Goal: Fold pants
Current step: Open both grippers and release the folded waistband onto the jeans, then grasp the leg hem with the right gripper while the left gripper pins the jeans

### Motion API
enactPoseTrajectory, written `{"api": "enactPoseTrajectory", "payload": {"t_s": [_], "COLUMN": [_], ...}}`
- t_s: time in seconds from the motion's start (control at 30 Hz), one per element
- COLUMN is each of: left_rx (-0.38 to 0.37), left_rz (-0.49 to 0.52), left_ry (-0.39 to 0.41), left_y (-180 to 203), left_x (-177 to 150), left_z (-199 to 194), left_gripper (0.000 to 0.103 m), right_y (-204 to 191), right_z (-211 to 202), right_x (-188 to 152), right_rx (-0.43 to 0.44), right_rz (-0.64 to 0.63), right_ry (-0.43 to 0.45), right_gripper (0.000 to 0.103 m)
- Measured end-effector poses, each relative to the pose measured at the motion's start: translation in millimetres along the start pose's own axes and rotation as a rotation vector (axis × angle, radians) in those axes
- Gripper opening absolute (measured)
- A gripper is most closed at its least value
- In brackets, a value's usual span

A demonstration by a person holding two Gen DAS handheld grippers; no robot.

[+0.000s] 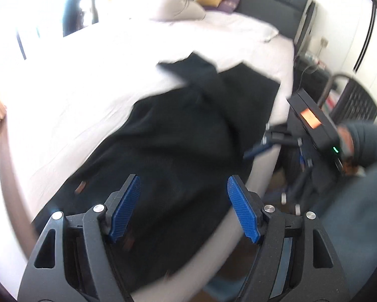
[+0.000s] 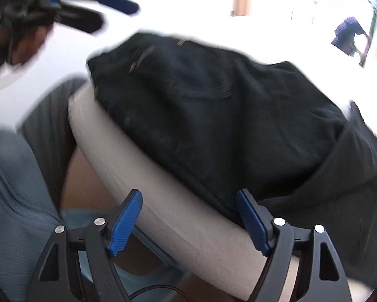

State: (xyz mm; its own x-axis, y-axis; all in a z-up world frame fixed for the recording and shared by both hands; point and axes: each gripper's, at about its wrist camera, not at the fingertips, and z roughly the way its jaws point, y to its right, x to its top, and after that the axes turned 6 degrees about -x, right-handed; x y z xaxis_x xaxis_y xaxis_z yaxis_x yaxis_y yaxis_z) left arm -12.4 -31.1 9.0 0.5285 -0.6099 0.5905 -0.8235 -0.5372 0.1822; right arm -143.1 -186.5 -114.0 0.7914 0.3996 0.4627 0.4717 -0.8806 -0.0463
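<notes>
Item: black fabric pants (image 1: 178, 136), lying in a rumpled heap on the white-sheeted bed (image 1: 70, 95), near edge draped over the mattress side, far part spread toward the pillows.

Risk, near edge: the overhanging cloth sits at the bed's rounded edge; a tug toward the person, judged likely to drag the whole garment off onto the floor.

Risk, middle: layers overlap unevenly; pinching one layer alone would probably skew the fold.

Risk, far: one leg lies crossed over the other; folding without straightening it may trap a crease.

Left gripper (image 1: 183, 206): tilted downward above the near part of the pants, blue-padded fingers (image 1: 126, 209) spread wide, nothing between them.

Right gripper (image 2: 189, 221): angled steeply down at the mattress edge, fingers (image 2: 253, 224) wide apart and empty, right finger just beside the hanging cloth; contact unclear.
</notes>
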Motion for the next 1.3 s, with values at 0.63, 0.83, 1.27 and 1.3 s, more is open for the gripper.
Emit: {"api": "enactPoseTrajectory", "payload": {"t_s": [0.63, 0.83, 1.27, 1.3], "left_rx": [-0.259, -0.283, -0.285, -0.273], "left_rz": [-0.490, -0.469, -0.559, -0.550], "left_ry": [-0.057, 0.041, -0.056, -0.056], "left_y": [-91, -81, -80, -77], "left_x": [7, 38, 58, 60], "left_z": [156, 127, 194, 196], "left_gripper": [0.005, 0.005, 0.004, 0.004], "right_y": [131, 162, 258, 267], "right_z": [-75, -76, -14, -2], "right_x": [-20, -11, 84, 88], "right_rx": [0.070, 0.010, -0.222, -0.247], "right_rz": [0.569, 0.608, 0.688, 0.696], "right_ry": [0.232, 0.241, 0.109, 0.082], "right_gripper": [0.072, 0.072, 0.072, 0.072]}}
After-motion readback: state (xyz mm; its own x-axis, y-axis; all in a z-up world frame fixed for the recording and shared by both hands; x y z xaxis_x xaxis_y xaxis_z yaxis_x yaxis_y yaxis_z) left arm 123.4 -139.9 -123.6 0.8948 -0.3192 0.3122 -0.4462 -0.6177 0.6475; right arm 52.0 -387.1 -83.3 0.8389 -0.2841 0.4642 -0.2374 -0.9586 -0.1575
